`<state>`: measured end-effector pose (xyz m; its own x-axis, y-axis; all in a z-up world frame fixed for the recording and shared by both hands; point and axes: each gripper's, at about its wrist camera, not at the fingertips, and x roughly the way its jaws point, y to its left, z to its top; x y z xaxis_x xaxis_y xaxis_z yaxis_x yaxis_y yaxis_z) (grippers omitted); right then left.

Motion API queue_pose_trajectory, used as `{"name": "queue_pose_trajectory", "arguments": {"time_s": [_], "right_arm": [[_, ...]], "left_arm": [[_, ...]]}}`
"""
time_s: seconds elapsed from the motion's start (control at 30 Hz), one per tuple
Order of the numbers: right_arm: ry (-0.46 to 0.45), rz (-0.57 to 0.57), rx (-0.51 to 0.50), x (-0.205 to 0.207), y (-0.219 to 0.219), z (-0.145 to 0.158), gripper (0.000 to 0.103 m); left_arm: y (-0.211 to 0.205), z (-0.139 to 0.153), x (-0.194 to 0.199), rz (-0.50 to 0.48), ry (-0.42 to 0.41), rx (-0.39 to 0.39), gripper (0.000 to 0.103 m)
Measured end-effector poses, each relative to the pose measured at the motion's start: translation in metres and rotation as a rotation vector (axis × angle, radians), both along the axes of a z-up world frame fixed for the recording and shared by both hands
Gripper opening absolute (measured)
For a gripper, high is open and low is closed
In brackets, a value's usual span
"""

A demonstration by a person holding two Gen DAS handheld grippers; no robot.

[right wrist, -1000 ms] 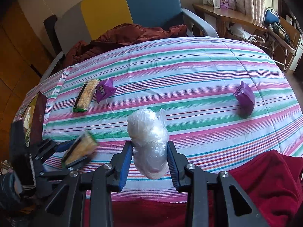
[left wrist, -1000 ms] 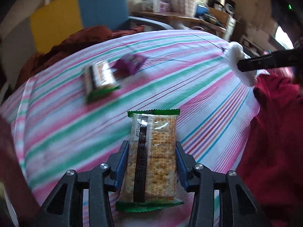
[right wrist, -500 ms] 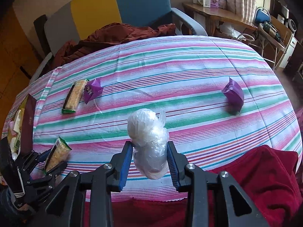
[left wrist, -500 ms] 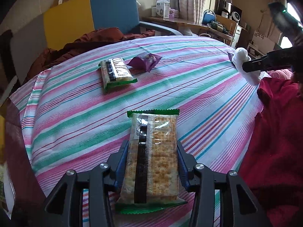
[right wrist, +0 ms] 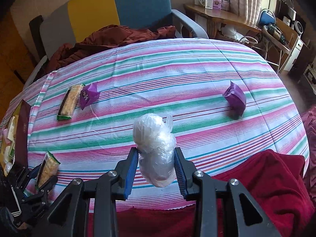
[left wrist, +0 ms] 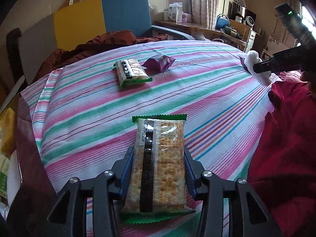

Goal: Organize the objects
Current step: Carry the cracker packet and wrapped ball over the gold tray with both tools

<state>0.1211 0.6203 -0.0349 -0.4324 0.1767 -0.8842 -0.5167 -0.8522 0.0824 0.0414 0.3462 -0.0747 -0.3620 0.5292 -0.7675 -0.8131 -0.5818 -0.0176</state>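
Striped cloth (right wrist: 177,75) in pink, green and white covers the round table, and both held items hang over its near edge. Left gripper (left wrist: 158,169) is clamped on a cracker pack (left wrist: 158,164) held flat across its width, green-sealed ends sticking out front and back; right gripper (right wrist: 156,169) pinches a wad of clear plastic wrap (right wrist: 153,138) at its lower half. Likely risks: the pack's film is slick and gripped only at its long edges, so a tilt or jerk could let it slide forward out of the jaws, and a harder squeeze could break the crackers; the plastic wad is soft and may creep or spring loose from a pinch this shallow. On the cloth lie a second cracker pack (right wrist: 70,102) with a purple packet (right wrist: 87,96) just beside it at the far left, and another purple packet (right wrist: 235,100) well apart on the right. Cloth shows wrinkles, so anything dragged across could bunch it and shift the neighbours. Red fabric (right wrist: 256,187) is heaped at the near edge, dark red cloth (right wrist: 110,37) at the far edge. Beyond stands a chair (right wrist: 138,6) with grey, yellow and blue panels, then a cluttered wooden desk (right wrist: 227,17) by a curtained window
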Motion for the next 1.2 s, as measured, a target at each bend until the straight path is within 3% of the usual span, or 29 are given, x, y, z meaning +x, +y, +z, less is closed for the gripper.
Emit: {"name": "queue_pose_trajectory", "arguments": {"time_s": [0.4, 0.7, 1.0, 1.2], "right_arm": [[0.003, -0.028, 0.037, 0.002, -0.001, 0.002, 0.036], [0.02, -0.051, 0.068, 0.005, -0.002, 0.006, 0.036], [-0.005, -0.061, 0.13, 0.005, -0.007, 0.008, 0.036], [-0.047, -0.092, 0.241, 0.003, -0.013, 0.01, 0.036]], "left_arm": [[-0.004, -0.001, 0.003, 0.004, 0.013, -0.001, 0.046], [-0.019, 0.007, 0.001, 0.057, -0.031, 0.001, 0.046], [-0.069, 0.068, 0.005, 0.102, -0.026, 0.149, 0.046], [-0.121, 0.101, -0.013, 0.213, 0.001, 0.224, 0.046]]}}
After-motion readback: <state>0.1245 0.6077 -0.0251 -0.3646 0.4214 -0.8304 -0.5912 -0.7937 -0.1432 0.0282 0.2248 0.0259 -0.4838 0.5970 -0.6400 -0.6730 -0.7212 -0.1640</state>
